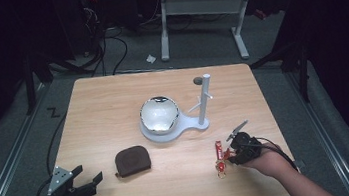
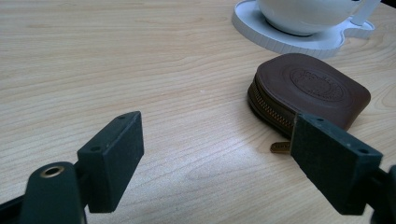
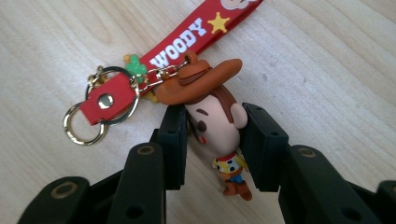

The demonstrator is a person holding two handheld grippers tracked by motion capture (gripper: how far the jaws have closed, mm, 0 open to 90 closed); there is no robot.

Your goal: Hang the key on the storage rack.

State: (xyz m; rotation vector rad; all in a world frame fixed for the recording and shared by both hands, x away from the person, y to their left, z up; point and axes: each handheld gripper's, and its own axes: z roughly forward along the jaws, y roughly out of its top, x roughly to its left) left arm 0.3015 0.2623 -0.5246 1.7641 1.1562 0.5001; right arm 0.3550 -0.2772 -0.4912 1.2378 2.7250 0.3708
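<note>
A Woody keychain lies on the wooden table at the front right: a small cowboy figure (image 3: 215,128) with a brown hat, a red "WOODY" strap (image 3: 187,35) and gold rings (image 3: 84,130). My right gripper (image 3: 212,116) is shut on the figure's head, one pad on each side. From above, the keychain (image 1: 219,157) lies just left of the right gripper (image 1: 230,155). My left gripper (image 1: 87,175) rests open at the front left with nothing between its fingers. A brown zipped pouch (image 2: 308,88) lies just beyond its right jaw.
A shiny bowl (image 1: 159,114) sits on a white stand base (image 1: 200,122) with an upright post (image 1: 206,94) at mid-table. The brown pouch (image 1: 132,161) lies in front of it. A small dark disc (image 1: 197,80) sits near the far edge.
</note>
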